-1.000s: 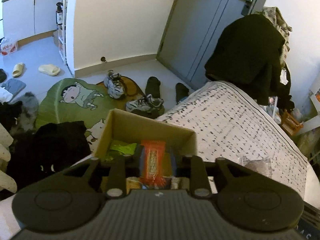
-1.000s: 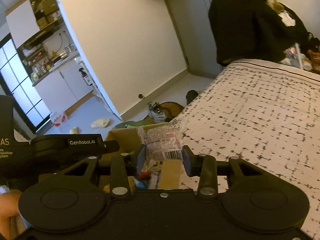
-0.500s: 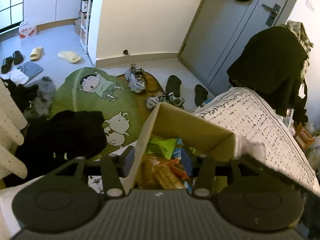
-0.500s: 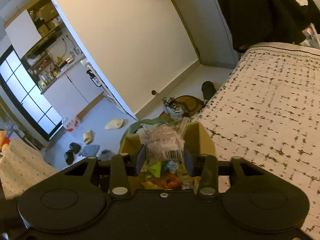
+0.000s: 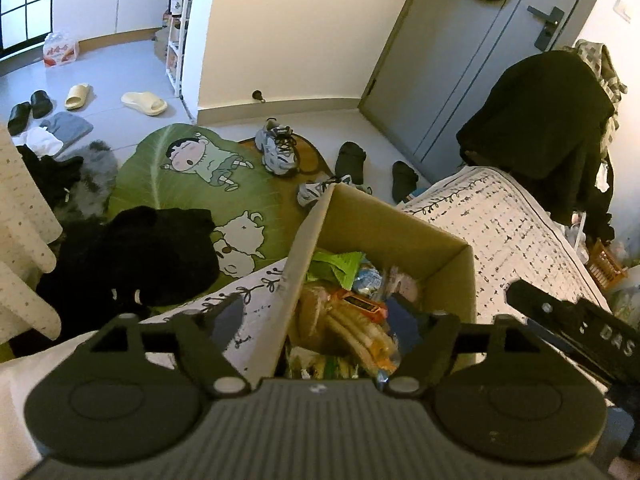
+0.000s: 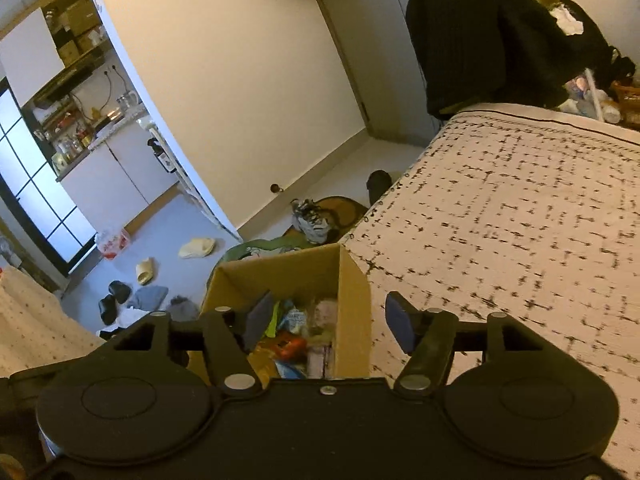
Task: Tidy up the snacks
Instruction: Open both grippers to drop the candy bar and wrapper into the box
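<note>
You can't see the near end of the cardboard box [image 5: 384, 236]: the left gripper's body covers it, and in the right wrist view the box [image 6: 352, 300] is cut off the same way. The snack packets [image 5: 352, 320] inside overlap, too jumbled to read any label. At the right edge, the black device [image 5: 576, 328] runs out of frame. The bedspread [image 6: 520, 240] is blurred nearby.

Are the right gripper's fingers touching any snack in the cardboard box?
Apart. The right wrist view shows the right gripper with fingers opening, nothing between them; the snacks lie below in the cardboard box.
</note>
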`<state>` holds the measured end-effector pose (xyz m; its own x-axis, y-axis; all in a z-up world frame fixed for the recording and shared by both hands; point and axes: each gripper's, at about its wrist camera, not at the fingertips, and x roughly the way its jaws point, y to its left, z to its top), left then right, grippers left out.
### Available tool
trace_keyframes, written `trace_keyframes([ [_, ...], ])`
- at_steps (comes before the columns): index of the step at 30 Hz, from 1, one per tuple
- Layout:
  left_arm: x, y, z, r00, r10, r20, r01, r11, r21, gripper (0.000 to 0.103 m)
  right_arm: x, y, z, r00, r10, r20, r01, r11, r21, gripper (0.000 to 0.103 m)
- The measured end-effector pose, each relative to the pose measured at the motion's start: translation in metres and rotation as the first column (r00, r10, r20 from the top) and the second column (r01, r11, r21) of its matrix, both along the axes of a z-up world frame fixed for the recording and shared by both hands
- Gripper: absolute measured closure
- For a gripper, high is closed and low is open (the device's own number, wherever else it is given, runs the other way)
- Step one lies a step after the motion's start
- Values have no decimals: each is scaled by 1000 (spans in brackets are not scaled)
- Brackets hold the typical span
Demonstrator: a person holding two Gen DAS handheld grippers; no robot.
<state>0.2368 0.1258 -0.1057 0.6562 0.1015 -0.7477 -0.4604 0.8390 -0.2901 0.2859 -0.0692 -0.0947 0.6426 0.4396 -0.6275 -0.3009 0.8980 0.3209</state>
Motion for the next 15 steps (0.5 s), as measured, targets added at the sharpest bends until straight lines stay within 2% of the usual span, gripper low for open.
trace_keyframes([
  [2, -3, -3, 4, 1000, -6, -7, 6, 1000, 12, 21, -6, -3, 6, 1000, 0, 8, 0, 1000, -19, 37],
  [6, -15, -10, 15, 1000, -19, -3, 19, 1000, 6, 15, -24, -6, 25, 998, 16, 60, -12, 998, -59, 24],
  [12, -35, -19, 37, 998, -62, 20, 62, 998, 9, 13, -42, -13, 45, 993, 30, 112, -22, 997, -72, 17],
  [15, -48, -22, 46, 997, -68, 44, 68, 998, 11, 7, -50, -19, 50, 993, 17, 119, -8, 997, -76, 13],
])
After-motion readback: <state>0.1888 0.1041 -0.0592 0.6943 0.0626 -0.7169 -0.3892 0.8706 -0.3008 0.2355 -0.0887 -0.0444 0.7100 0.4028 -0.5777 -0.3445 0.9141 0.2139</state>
